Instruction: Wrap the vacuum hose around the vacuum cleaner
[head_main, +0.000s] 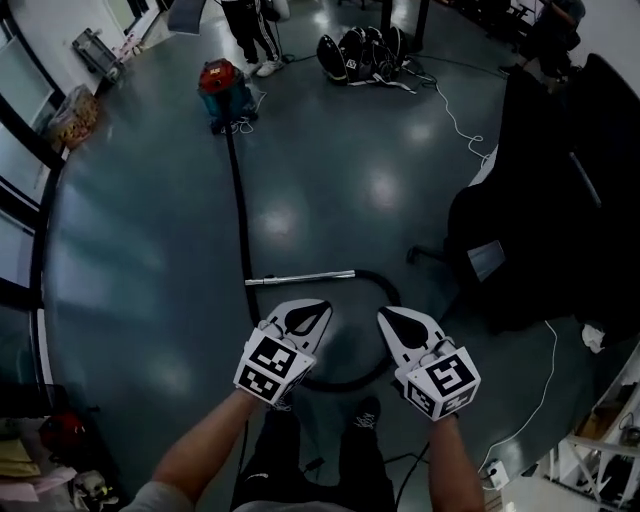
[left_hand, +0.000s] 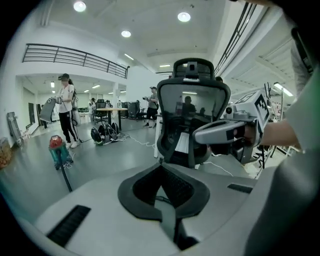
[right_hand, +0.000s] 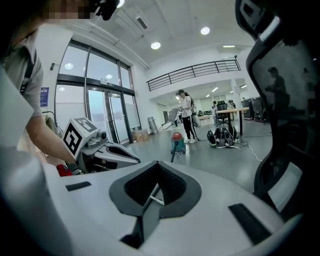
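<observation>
The vacuum cleaner (head_main: 222, 88), red on top with a teal body, stands far off on the grey floor. It also shows small in the left gripper view as the vacuum cleaner (left_hand: 58, 150) and in the right gripper view as the vacuum cleaner (right_hand: 177, 142). Its black hose (head_main: 240, 200) runs toward me and curls in a loop (head_main: 385, 290) just beyond my grippers, ending in a metal wand (head_main: 300, 277). My left gripper (head_main: 320, 306) and right gripper (head_main: 386, 316) hang side by side above that loop, both shut and empty.
A black office chair (head_main: 540, 200) stands close on the right. A person (head_main: 255, 35) stands by the vacuum cleaner, with black bags (head_main: 365, 50) beside. White cables (head_main: 455, 120) cross the floor. My shoe (head_main: 365, 415) is below the grippers.
</observation>
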